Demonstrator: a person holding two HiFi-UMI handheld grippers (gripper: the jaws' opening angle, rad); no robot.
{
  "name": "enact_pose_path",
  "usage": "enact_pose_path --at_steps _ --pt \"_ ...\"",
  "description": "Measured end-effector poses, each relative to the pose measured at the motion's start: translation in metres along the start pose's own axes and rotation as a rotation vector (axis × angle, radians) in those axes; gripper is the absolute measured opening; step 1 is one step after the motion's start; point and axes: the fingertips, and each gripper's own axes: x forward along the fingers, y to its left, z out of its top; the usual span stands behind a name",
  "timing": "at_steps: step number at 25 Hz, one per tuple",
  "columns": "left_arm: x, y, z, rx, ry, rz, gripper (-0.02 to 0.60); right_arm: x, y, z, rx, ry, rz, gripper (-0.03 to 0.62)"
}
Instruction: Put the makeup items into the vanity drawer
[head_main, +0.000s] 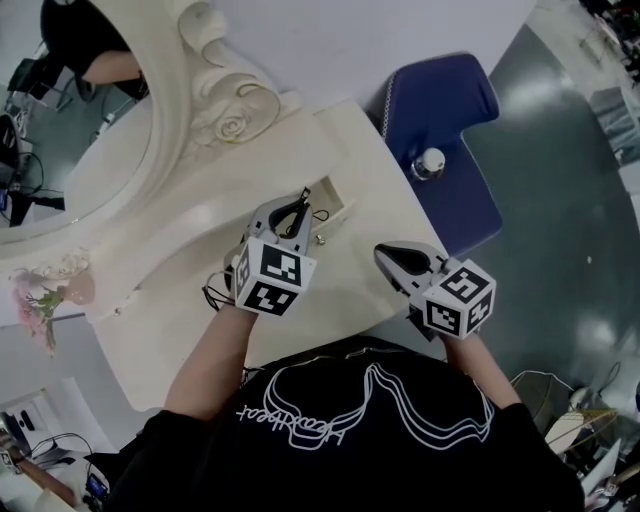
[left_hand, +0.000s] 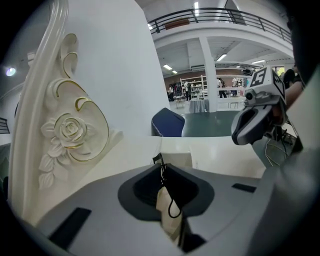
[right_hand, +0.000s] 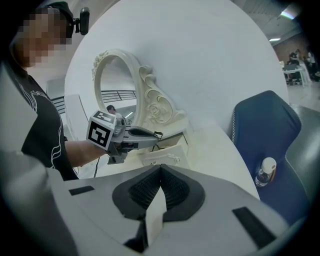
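Left gripper view: left tongs (left_hand: 161, 162) pinch thin black looped cord (left_hand: 172, 210); right tongs (right_hand: 160, 167) closed, empty; cord may slip, missing pulled-out cream drawer (right_hand: 167, 155).

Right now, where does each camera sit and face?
Head view: on the person's head, looking steeply down at the vanity top and open drawer; both forearms, black shirt, left gripper and right gripper show.
Left gripper view: rides the left gripper, looking along jaws closed on a thin black cord toward the mirror frame and blue chair; right gripper shows.
Right gripper view: rides the right gripper, looking over shut, empty jaws at the drawer; left forearm and shirt show.
Shared: all three show mirror frame and blue chair.
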Motion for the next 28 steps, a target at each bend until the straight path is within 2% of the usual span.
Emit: enact_pose_path --at_steps 9,19,21,24,28 --pt "0.010 -0.005 -0.017 -0.008 0.058 -0.035 0.040 0.005 0.000 -0.005 0.015 0.009 0.003 0.006" --pt "0.001 -0.001 -0.016 -0.122 0.007 -0.054 0.127 0.007 0.003 0.002 0.017 -0.020 0.023 0.006" --pt "-0.009 0.003 -0.014 -0.166 -0.019 -0.038 0.131 0.006 0.006 0.007 0.002 -0.034 0.030 0.006" --pt "-0.029 0.010 -0.007 -0.284 -0.085 -0.029 0.130 0.005 0.015 0.018 -0.020 -0.061 0.051 0.006" --pt "-0.060 0.003 -0.001 -0.407 -0.153 -0.063 0.115 0.003 0.031 0.036 -0.038 -0.098 0.090 0.005"
